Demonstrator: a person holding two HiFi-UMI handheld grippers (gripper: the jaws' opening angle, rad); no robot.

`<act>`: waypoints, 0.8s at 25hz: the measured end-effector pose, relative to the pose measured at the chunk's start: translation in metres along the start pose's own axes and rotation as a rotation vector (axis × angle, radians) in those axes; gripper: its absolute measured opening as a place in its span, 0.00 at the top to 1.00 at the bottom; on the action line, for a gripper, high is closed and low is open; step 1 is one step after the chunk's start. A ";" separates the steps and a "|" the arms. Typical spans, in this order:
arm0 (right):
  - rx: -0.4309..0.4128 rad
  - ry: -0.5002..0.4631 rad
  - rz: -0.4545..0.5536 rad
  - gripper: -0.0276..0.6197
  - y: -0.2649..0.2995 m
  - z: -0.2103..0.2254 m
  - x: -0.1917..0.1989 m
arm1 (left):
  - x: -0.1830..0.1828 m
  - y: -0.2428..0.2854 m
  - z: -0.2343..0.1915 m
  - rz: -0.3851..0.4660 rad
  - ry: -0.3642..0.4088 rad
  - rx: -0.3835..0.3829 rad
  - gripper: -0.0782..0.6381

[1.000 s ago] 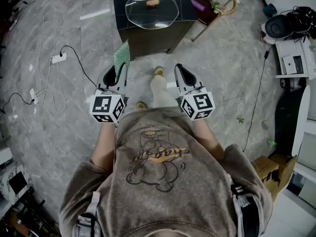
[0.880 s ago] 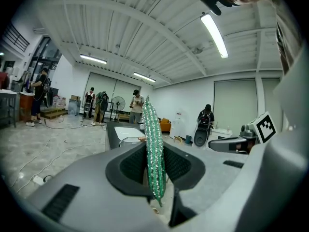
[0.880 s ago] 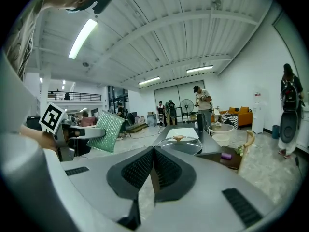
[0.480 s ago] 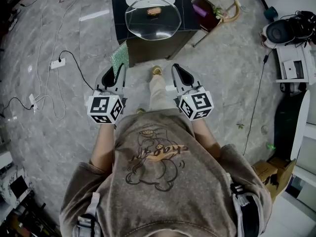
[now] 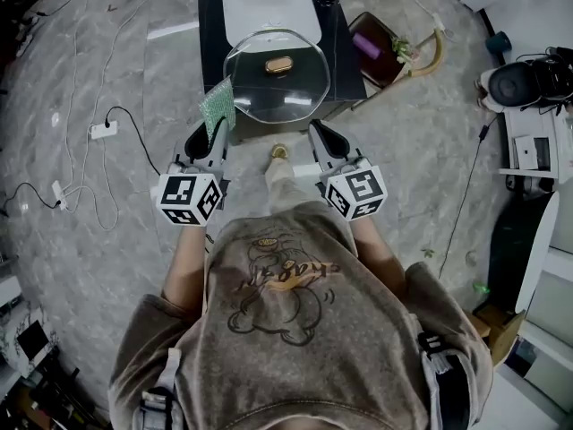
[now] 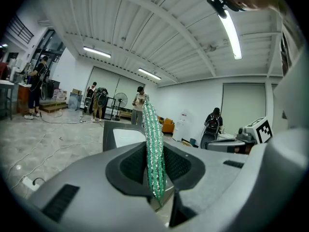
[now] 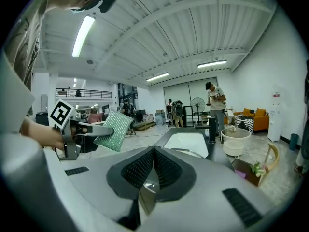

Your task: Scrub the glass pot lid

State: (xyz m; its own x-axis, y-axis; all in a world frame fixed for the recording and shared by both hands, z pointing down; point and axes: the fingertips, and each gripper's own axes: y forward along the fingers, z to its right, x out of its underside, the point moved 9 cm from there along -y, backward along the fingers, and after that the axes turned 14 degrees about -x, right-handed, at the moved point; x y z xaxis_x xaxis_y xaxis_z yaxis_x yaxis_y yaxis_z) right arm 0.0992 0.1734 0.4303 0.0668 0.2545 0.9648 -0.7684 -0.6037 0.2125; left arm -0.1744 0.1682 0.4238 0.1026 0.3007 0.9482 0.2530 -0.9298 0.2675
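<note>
Open floor (image 5: pixel 421 141) is flanking the counter (image 5: pixel 209 25); the clear, domed glass pot lid (image 5: pixel 269 92) is sitting at its near edge. Left gripper (image 5: pixel 211 125) is clamping a green scouring pad (image 5: pixel 218 104); right gripper (image 5: pixel 319 131) is hanging closed, empty.

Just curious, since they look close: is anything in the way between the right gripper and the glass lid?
No. In the head view, only the dark table's front edge lies between the right gripper and the glass lid.

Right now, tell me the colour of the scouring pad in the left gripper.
Glittery green scouring pad, with a silvery sparkle; clearest in the left gripper view.
</note>
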 end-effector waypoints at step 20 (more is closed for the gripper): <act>-0.375 -0.034 -0.173 0.67 0.099 0.141 -0.033 | -0.044 0.141 0.012 -0.068 -0.021 -0.088 0.78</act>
State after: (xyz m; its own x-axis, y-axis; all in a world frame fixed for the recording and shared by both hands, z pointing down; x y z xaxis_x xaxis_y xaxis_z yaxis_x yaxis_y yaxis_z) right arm 0.1109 -0.0007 0.4415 0.2318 0.2989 0.9257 -0.9220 -0.2358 0.3070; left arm -0.1318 0.0261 0.4184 0.1084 0.3675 0.9237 0.1746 -0.9218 0.3462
